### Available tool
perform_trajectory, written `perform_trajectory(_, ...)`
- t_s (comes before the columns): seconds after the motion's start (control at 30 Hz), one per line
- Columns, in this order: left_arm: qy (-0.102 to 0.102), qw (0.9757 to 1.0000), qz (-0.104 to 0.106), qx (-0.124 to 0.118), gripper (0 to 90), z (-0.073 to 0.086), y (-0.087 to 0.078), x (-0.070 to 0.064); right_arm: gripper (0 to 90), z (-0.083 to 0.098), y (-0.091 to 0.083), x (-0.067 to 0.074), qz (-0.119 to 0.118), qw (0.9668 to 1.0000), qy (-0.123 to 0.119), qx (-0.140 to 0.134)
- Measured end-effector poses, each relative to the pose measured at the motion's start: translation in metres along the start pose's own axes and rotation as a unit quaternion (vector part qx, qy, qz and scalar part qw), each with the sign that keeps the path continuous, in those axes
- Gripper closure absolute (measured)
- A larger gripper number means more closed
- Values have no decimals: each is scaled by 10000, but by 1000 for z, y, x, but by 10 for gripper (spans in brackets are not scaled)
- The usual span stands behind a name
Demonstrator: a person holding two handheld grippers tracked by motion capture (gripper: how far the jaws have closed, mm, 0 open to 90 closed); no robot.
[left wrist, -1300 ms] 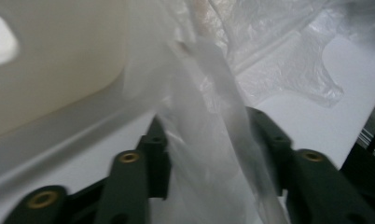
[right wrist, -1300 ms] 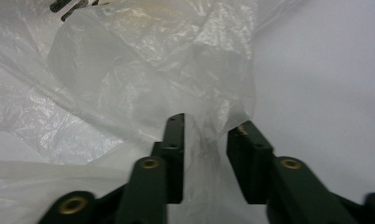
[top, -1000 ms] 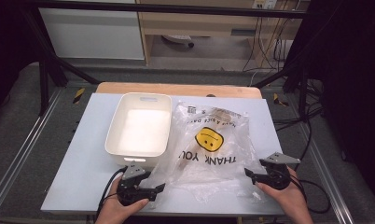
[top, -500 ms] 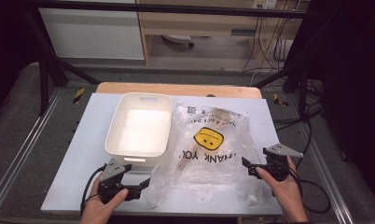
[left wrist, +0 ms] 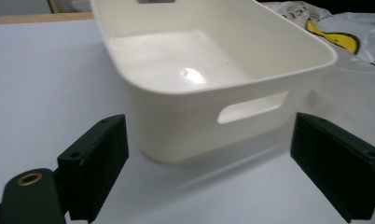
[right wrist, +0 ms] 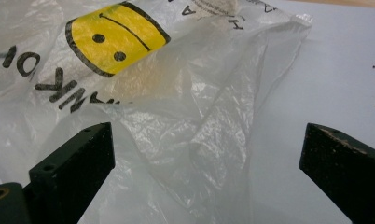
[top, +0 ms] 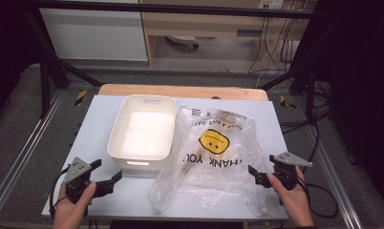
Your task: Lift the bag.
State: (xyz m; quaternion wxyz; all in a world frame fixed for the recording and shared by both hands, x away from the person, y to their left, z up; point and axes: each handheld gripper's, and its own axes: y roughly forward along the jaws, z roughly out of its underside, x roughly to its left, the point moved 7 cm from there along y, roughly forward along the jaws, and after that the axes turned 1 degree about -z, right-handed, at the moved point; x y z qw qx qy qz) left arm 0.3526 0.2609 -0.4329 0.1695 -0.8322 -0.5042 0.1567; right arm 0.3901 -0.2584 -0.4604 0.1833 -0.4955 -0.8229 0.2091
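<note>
- Grey table (top: 99,119) sits on a wooden bench, dark lab floor around, cables at far right.
- White bin (top: 143,131) stands upright on the left half of the table, empty, handle slot on its near wall.
- Clear plastic bag (top: 214,157) with a yellow smiley and "THANK YOU" print lies flat just right of the bin, its left edge touching or overlapping the bin's right side; something pale inside, can't tell what.
- Left gripper (top: 106,177) is at the near left, near the bin's near-left corner, held in a hand (top: 75,207); jaws spread wide, nothing between them. Jaws have just been opening.
- Left gripper view: bin (left wrist: 213,70) is straight ahead, jaws apart from it on both sides, no contact.
- Right gripper (top: 257,174) is at the bag's near right edge; jaws spread, also just been opening, pads pinching nothing.
- Right gripper view: crumpled bag film (right wrist: 190,140) lies between and ahead of the jaws, not pressed.
- Step, as I judge it: both grippers released and free, setting up for a grasp; looks like the bag is meant for the bin.
- Next move likely calls for the right gripper to close on the near bag edge, thin film, so a low, firm pinch.
- Left gripper probably needs to steady the bin or take the bag's other side.
</note>
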Motion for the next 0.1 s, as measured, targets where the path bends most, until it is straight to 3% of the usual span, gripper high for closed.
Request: perform_trajectory(0.1,-57,9999,-138,-29,114,2,-4,15,42,1,0,0,-14,10000,40,1)
